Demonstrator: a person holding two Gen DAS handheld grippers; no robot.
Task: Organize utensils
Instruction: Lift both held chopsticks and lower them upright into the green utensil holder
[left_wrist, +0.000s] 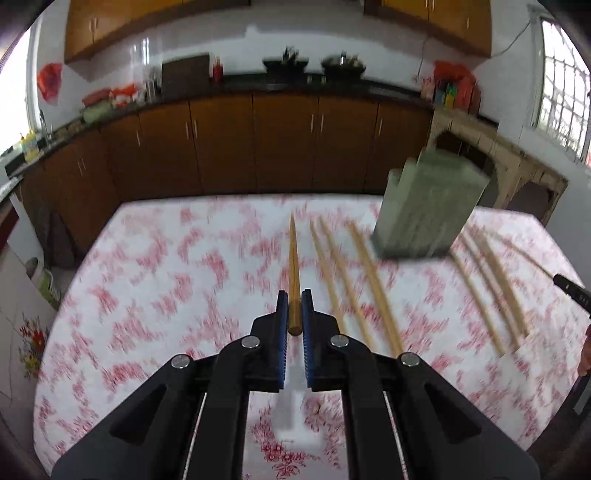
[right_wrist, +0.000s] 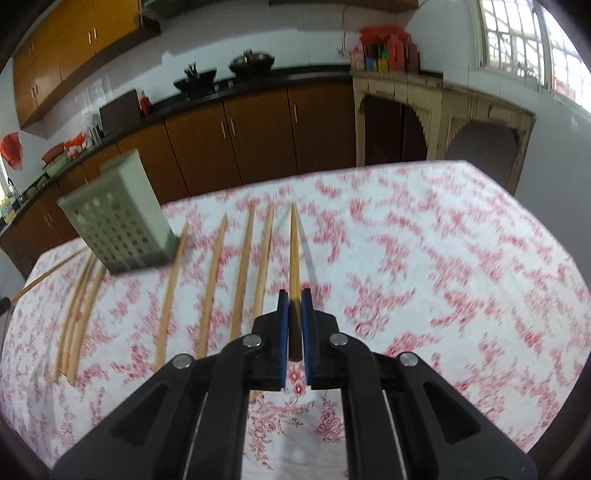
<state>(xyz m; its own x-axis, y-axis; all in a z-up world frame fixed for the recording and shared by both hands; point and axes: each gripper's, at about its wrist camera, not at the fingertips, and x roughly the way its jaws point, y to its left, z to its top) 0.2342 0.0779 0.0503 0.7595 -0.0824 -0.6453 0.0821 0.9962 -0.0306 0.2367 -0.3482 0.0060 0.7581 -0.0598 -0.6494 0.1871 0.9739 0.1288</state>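
Observation:
My left gripper (left_wrist: 294, 301) is shut on a wooden chopstick (left_wrist: 293, 258) that points forward above the table. My right gripper (right_wrist: 294, 300) is shut on another wooden chopstick (right_wrist: 294, 251), also pointing forward. A pale green perforated utensil holder (left_wrist: 428, 206) stands on the table to the right in the left wrist view, and to the left in the right wrist view (right_wrist: 118, 218). Several loose chopsticks (left_wrist: 373, 280) lie on the cloth on both sides of the holder; they also show in the right wrist view (right_wrist: 212, 284). Both views are motion-blurred.
The table has a white cloth with red flowers (left_wrist: 166, 277). Brown kitchen cabinets (left_wrist: 258, 140) and a dark counter with pots stand beyond the far edge. The right gripper's tip (left_wrist: 570, 290) shows at the right edge of the left wrist view.

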